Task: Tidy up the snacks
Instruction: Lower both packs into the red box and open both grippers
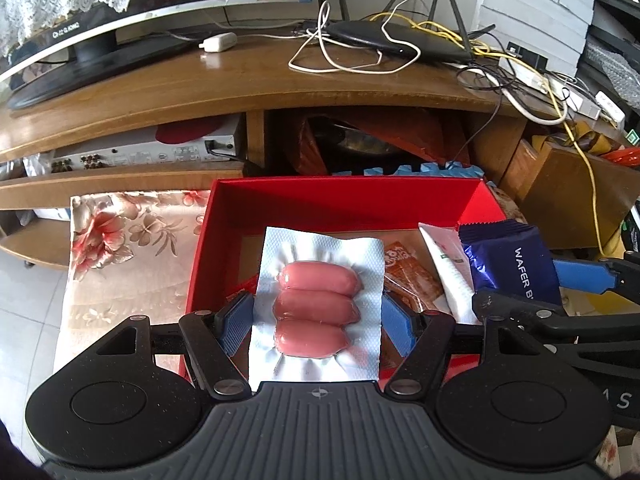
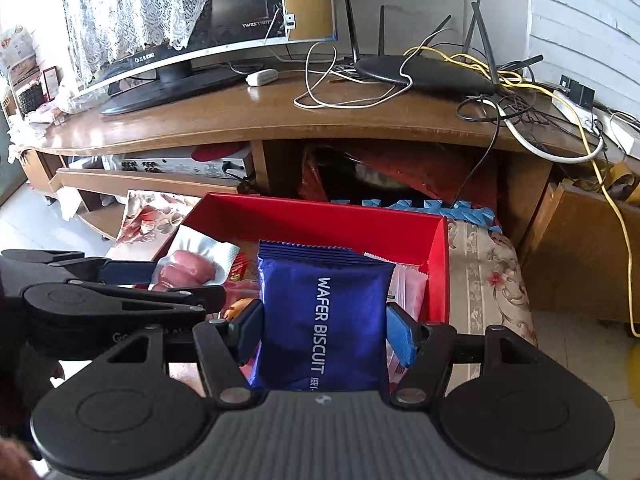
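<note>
My left gripper (image 1: 316, 320) is shut on a clear pack of three pink sausages (image 1: 316, 304) and holds it over the open red box (image 1: 344, 200). My right gripper (image 2: 324, 328) is shut on a blue wafer biscuit packet (image 2: 324, 320) over the same red box (image 2: 320, 216), at its right side. The wafer packet (image 1: 512, 264) and the right gripper (image 1: 560, 292) show at the right in the left wrist view. The sausage pack (image 2: 192, 268) and the left gripper (image 2: 132, 280) show at the left in the right wrist view. An orange snack pack (image 1: 412, 276) and a white packet (image 1: 448, 260) lie in the box.
The box stands on a floral cloth (image 1: 132, 248) in front of a wooden TV stand (image 1: 256, 84). The stand carries a monitor (image 1: 120, 8), a router (image 1: 400, 40) and tangled cables (image 1: 520, 80). White floor tiles (image 1: 28, 300) lie at the left.
</note>
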`<act>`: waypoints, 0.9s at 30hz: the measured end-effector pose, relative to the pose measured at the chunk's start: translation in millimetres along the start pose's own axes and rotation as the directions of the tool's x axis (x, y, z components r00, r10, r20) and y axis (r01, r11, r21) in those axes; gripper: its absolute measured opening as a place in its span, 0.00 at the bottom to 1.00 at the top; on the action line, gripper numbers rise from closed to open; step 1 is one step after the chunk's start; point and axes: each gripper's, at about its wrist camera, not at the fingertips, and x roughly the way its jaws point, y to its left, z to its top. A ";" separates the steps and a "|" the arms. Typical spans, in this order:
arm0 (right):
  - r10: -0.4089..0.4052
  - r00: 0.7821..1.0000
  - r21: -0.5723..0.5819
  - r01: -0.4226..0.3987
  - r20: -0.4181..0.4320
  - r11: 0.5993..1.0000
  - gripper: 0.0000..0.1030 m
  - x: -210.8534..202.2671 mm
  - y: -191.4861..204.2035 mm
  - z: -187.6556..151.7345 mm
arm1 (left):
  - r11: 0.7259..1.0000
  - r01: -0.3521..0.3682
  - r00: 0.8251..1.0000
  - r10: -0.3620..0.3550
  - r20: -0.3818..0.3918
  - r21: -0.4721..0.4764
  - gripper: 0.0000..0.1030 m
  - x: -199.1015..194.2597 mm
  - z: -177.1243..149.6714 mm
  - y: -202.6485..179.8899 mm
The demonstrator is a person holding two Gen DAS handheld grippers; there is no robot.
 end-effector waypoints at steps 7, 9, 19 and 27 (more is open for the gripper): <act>-0.036 0.999 -0.037 0.035 -0.006 0.999 0.60 16.9 2.3 4.6 | 1.000 -0.016 1.000 0.016 -0.020 -0.005 0.72 14.1 2.8 2.8; -0.041 0.999 -0.042 0.040 -0.013 0.998 0.60 21.9 2.4 5.1 | 1.000 -0.023 0.999 0.023 -0.026 -0.006 0.72 17.7 2.7 4.0; -0.062 0.997 -0.048 0.060 -0.045 0.997 0.60 45.1 1.0 6.4 | 0.999 -0.047 0.998 0.048 -0.047 0.006 0.73 29.2 -0.2 6.2; -0.068 0.996 -0.048 0.065 -0.056 0.997 0.60 52.9 -2.2 6.6 | 0.998 -0.053 0.997 0.054 -0.051 0.018 0.73 30.6 -1.3 6.5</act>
